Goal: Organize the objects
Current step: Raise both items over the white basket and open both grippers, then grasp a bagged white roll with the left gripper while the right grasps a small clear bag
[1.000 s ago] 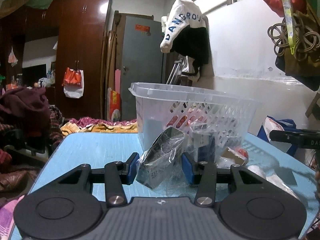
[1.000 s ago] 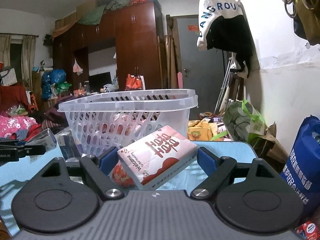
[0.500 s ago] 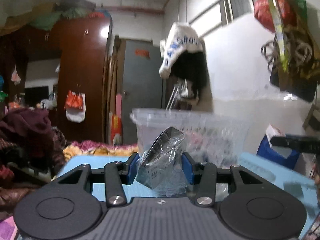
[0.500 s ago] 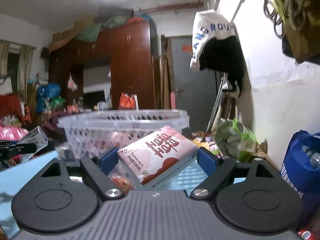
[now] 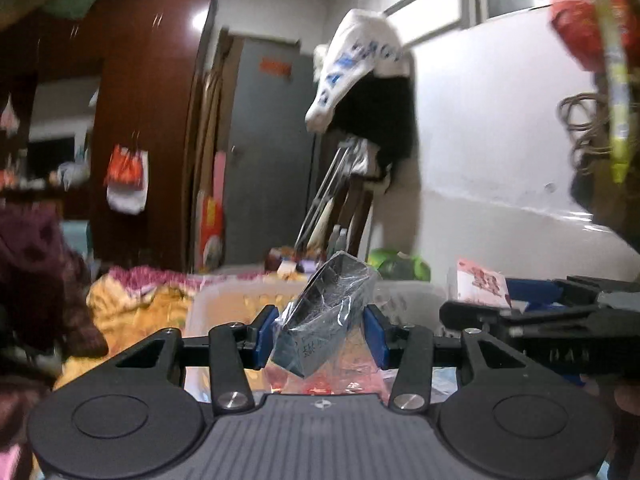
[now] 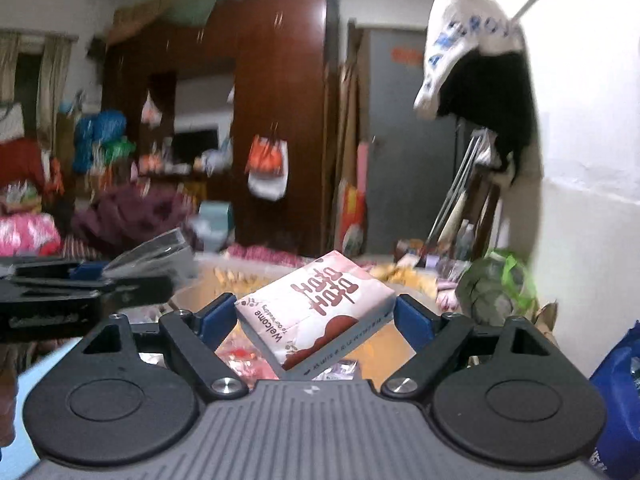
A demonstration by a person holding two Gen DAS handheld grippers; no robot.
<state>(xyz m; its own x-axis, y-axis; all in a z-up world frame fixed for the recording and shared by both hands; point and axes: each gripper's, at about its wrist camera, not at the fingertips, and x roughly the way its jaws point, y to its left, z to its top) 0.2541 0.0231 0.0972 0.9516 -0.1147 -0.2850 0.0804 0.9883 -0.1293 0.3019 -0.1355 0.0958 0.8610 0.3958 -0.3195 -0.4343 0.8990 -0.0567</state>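
My left gripper (image 5: pixel 320 338) holds a grey box wrapped in clear plastic (image 5: pixel 328 304), tilted, between its blue pads; its jaws are opening. My right gripper (image 6: pixel 312 320) holds a pink and white tissue pack (image 6: pixel 316 308) at a slant, and its jaws are opening too. Both loads hang above the white plastic basket (image 5: pixel 224 292), whose inside shows red and orange packets. The left wrist view shows the tissue pack (image 5: pixel 480 282) at the right. In the right wrist view the left gripper (image 6: pixel 92 276) with the wrapped box (image 6: pixel 156 250) is at the left.
A white wall (image 5: pixel 500 140) runs close on the right, with a hanging white and black jacket (image 5: pixel 368 80) and bags. A blue bag (image 6: pixel 616 400) stands low at the right. Piles of clothes (image 5: pixel 36 264) and a brown wardrobe (image 5: pixel 152 120) lie behind the basket.
Both grippers rose and moved forward with their loads, from in front of the basket's wall to above its rim. The blue table top has dropped out of sight.
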